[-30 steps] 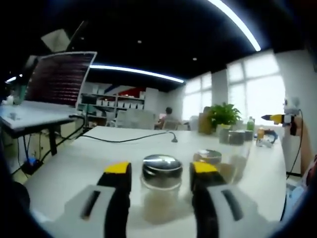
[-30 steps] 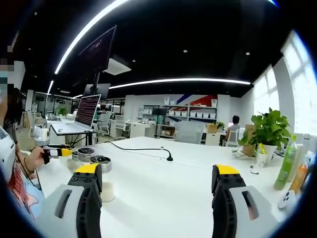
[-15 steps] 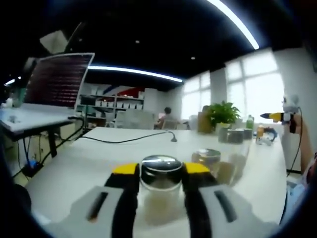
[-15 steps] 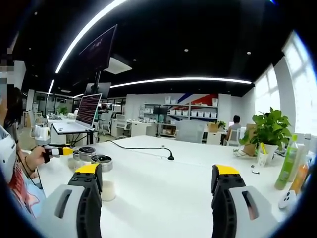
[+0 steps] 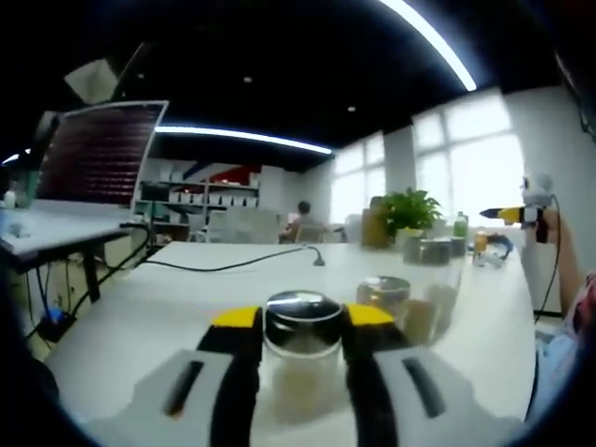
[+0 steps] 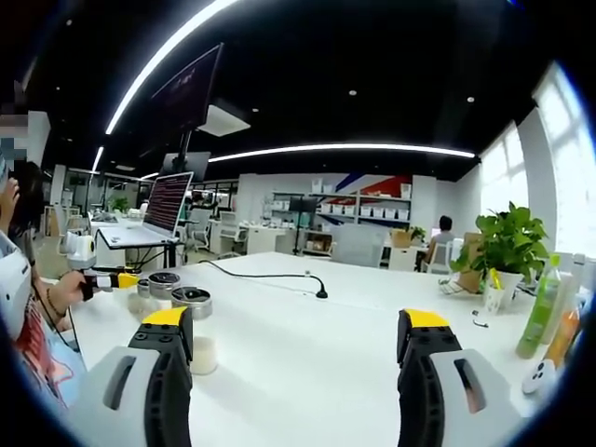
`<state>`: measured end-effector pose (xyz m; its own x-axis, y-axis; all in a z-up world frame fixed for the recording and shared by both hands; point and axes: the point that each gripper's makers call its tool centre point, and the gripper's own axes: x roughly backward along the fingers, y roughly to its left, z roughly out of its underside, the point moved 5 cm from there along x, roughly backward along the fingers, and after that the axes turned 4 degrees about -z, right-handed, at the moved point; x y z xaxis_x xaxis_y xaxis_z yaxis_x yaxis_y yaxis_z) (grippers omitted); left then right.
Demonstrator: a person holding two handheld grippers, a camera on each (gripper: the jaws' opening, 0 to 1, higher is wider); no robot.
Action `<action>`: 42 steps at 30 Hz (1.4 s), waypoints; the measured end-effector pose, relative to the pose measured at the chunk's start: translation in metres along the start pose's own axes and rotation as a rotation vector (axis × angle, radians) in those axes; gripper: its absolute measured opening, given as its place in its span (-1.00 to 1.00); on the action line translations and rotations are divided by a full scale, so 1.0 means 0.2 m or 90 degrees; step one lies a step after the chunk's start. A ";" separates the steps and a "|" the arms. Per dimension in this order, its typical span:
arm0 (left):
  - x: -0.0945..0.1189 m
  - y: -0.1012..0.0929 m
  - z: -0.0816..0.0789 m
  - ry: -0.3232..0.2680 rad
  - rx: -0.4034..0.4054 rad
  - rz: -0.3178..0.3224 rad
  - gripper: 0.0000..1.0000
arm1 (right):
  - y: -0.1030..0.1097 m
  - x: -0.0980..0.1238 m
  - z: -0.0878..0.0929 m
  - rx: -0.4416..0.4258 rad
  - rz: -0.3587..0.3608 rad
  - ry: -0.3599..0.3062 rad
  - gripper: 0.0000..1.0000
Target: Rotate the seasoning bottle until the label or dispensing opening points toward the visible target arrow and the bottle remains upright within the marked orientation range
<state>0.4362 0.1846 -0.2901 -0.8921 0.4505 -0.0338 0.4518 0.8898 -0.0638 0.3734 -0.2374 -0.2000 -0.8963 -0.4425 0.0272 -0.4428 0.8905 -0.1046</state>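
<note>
A glass seasoning bottle point(image 5: 303, 312) with a shiny metal lid stands upright on the white table point(image 5: 186, 279), and my left gripper point(image 5: 300, 318) is shut on its sides just under the lid. A second lidded bottle point(image 5: 386, 292) stands just behind it to the right. In the right gripper view both bottles sit at the far left: the held bottle point(image 6: 163, 282) beside the left gripper point(image 6: 107, 279) in a person's hand, and the other bottle point(image 6: 194, 307) nearer me. My right gripper point(image 6: 296, 321) hangs open above bare table point(image 6: 307, 372). No arrow or label is visible.
A black cable point(image 6: 270, 277) runs across the table. A potted plant point(image 6: 507, 247), a green bottle point(image 6: 540, 303) and small items crowd the right end. More jars point(image 5: 433, 250) stand farther along. A laptop point(image 5: 102, 154) sits on a side desk.
One second ago my left jaws stood apart on either side of the bottle; they have since shut on it. The right gripper has stayed open and still.
</note>
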 end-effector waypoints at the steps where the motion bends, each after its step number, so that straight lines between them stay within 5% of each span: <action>1: 0.00 0.00 0.00 0.001 0.000 0.006 -0.31 | 0.00 0.00 0.00 0.000 0.000 0.000 0.88; 10: -0.01 0.02 0.00 0.012 -0.002 0.055 -0.31 | 0.00 0.00 0.00 -0.001 -0.003 0.001 0.87; 27: -0.06 0.06 0.00 0.041 -0.006 0.217 -0.31 | -0.02 0.01 0.00 0.024 -0.016 0.001 0.87; 42: -0.05 0.05 0.00 0.066 0.007 0.305 -0.30 | -0.05 0.03 -0.01 0.012 -0.001 -0.006 0.87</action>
<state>0.4495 0.1892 -0.2907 -0.5796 0.8140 0.0378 0.8105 0.5806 -0.0766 0.3715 -0.2489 -0.1967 -0.8951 -0.4456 0.0174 -0.4442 0.8875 -0.1228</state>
